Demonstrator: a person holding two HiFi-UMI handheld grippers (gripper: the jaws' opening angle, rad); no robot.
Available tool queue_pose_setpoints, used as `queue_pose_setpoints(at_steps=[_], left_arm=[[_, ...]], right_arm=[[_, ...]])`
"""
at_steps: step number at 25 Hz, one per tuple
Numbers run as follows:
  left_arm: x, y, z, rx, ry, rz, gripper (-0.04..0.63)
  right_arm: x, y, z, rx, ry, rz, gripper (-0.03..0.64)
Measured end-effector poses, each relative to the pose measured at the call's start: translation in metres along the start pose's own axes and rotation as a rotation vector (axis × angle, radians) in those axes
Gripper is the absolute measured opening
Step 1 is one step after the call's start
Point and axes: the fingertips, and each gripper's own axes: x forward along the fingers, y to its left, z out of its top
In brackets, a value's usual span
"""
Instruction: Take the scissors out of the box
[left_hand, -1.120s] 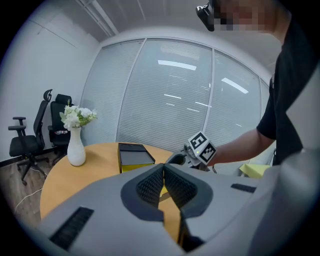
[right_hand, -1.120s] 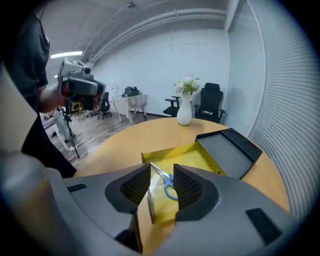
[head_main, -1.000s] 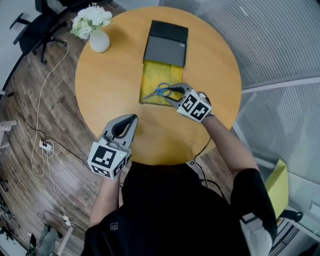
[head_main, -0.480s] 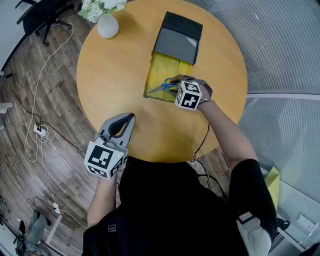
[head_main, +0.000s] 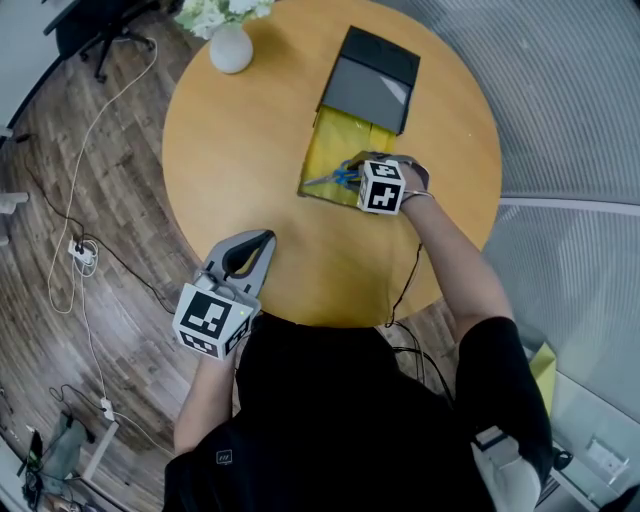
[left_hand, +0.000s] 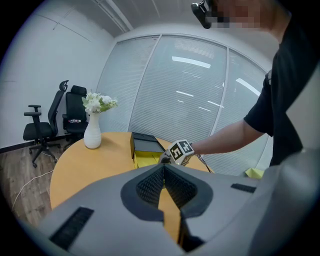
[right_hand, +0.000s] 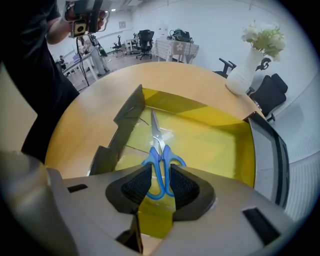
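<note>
Blue-handled scissors (head_main: 338, 177) (right_hand: 161, 150) lie flat in the open yellow-lined box (head_main: 328, 148) (right_hand: 210, 135), blades pointing toward the box's left edge. My right gripper (head_main: 354, 172) (right_hand: 156, 187) points steeply down into the box. Its jaws are closing, with the blue handle loops between the pads; I see no firm pinch on them. My left gripper (head_main: 268, 238) (left_hand: 163, 167) hovers near the table's front edge, fingertips together and empty, well away from the box.
The box's black lid (head_main: 375, 80) sits over its far half. A white vase of flowers (head_main: 231, 45) (left_hand: 92, 135) stands at the far left of the round wooden table (head_main: 240, 150). Office chairs and cables are on the floor to the left.
My right gripper has dropped and tipped nose-down over the scissor handles inside the box. The left gripper has barely shifted.
</note>
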Motion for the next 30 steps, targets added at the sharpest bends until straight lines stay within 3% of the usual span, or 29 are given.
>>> queue_pose_setpoints(at_steps=[4, 11, 21, 30], left_arm=[[-0.003, 0.003, -0.004, 0.005, 0.004, -0.011, 0.014], [-0.009, 0.000, -0.001, 0.023, 0.000, -0.051, 0.014], [-0.036, -0.018, 0.010, 0.104, -0.023, -0.170, 0.014], [-0.024, -0.043, 0.046, 0.179, -0.076, -0.286, 0.014]], right_arm=[[0.001, 0.010, 0.009, 0.016, -0.016, 0.048, 0.109], [0.000, 0.013, 0.008, 0.034, 0.040, 0.005, 0.104], [-0.069, 0.025, 0.019, 0.280, -0.086, -0.204, 0.100], [-0.146, 0.044, 0.009, 0.468, -0.222, -0.349, 0.100]])
